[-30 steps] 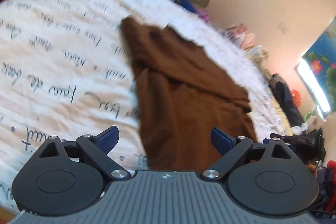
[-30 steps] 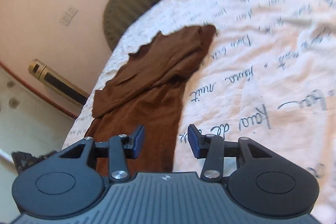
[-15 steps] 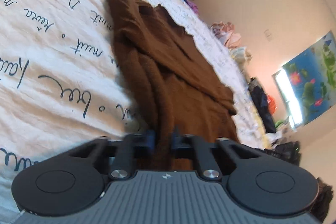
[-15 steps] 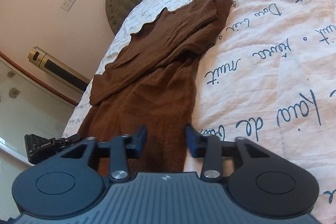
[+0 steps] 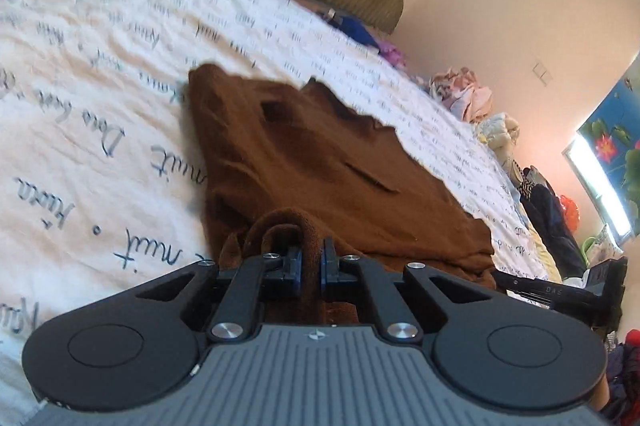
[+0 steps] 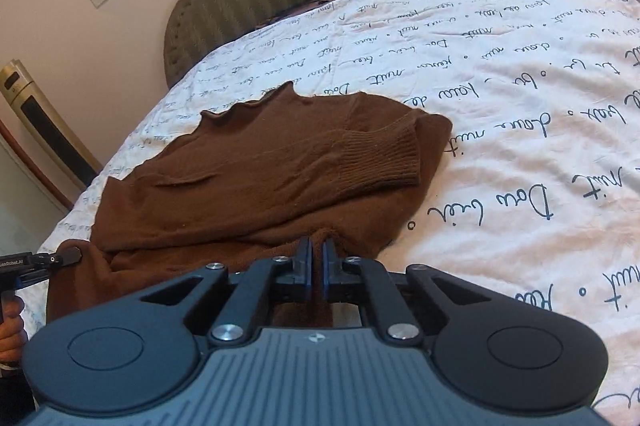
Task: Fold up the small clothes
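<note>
Beneath me, a white quilted bedspread [image 6: 520, 130] printed with dark cursive writing holds a brown knitted sweater [image 6: 260, 182], lying flat with one ribbed-cuff sleeve folded across its body. My left gripper [image 5: 311, 260] is clenched on the sweater's near hem, fabric bunching over one finger. My right gripper [image 6: 316, 258] pinches the same hem, further along.

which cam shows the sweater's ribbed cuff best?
Right wrist: the ribbed cuff lies sharp and unobstructed across the brown sweater. Left wrist shows the sweater motion-blurred, with no ribbing or cuff discernible.
</note>
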